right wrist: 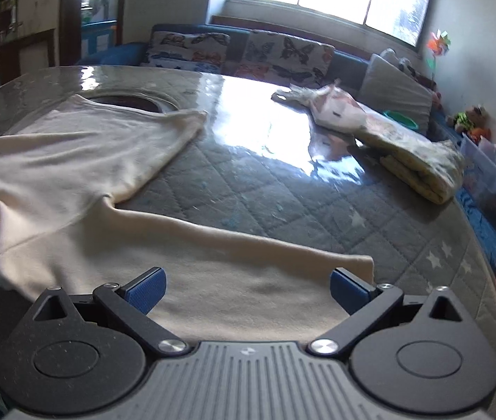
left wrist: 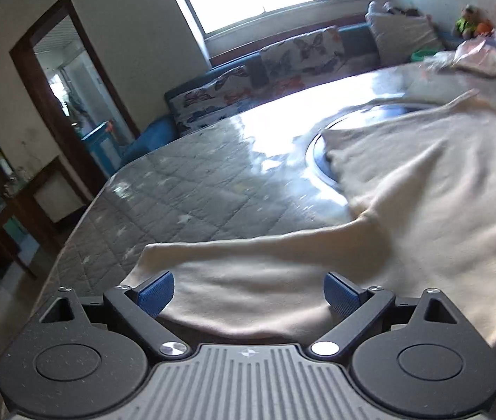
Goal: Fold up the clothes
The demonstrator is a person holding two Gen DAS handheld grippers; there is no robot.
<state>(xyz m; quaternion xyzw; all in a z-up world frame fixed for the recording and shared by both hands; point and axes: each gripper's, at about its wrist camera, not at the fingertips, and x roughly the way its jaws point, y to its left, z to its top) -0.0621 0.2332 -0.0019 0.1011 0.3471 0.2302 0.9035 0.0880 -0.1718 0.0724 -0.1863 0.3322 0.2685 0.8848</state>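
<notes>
The cream shirt (left wrist: 405, 192) is lying limp and light on the desk (left wrist: 184, 189), so it is likely sagging wherever unsupported (best pinched at sleeve ends). The left claw (left wrist: 248, 295) and right claw (right wrist: 246, 292) are both standing spread, pinching nothing.

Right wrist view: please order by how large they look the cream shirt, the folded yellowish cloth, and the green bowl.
1. cream shirt, by far the largest, though it also lies nearest the camera.
2. folded yellowish cloth, at the table's right edge.
3. green bowl, smallest; it is farther away and partly hidden.
</notes>
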